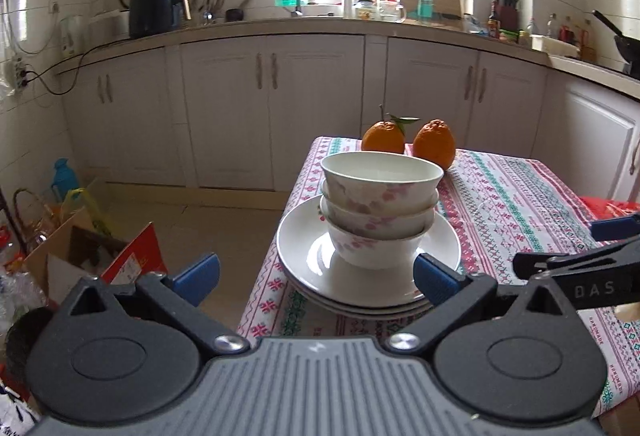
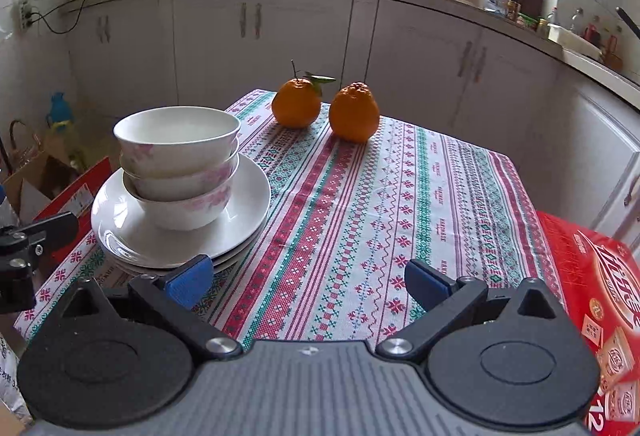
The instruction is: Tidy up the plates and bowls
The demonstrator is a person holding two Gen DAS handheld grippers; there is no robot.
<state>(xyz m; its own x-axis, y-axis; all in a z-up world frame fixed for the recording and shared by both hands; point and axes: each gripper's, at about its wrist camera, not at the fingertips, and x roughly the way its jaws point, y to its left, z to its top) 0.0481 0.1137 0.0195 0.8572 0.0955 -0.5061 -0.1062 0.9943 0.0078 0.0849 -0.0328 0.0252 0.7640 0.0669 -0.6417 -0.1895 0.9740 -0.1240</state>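
Note:
Three white bowls with pink flowers (image 1: 378,208) (image 2: 178,164) are nested in a stack on a stack of white plates (image 1: 304,256) (image 2: 248,204), at the left edge of a table with a patterned cloth (image 1: 520,204) (image 2: 360,204). My left gripper (image 1: 316,278) is open and empty, just in front of the plates, its right finger near the plates' rim. My right gripper (image 2: 308,282) is open and empty, low over the cloth to the right of the plates. Each gripper shows at the edge of the other's view.
Two oranges (image 1: 408,140) (image 2: 326,108) stand at the table's far edge. A red box (image 2: 600,300) lies at the table's right. Open cardboard boxes and bags (image 1: 80,252) sit on the floor to the left. White kitchen cabinets (image 1: 280,104) stand behind.

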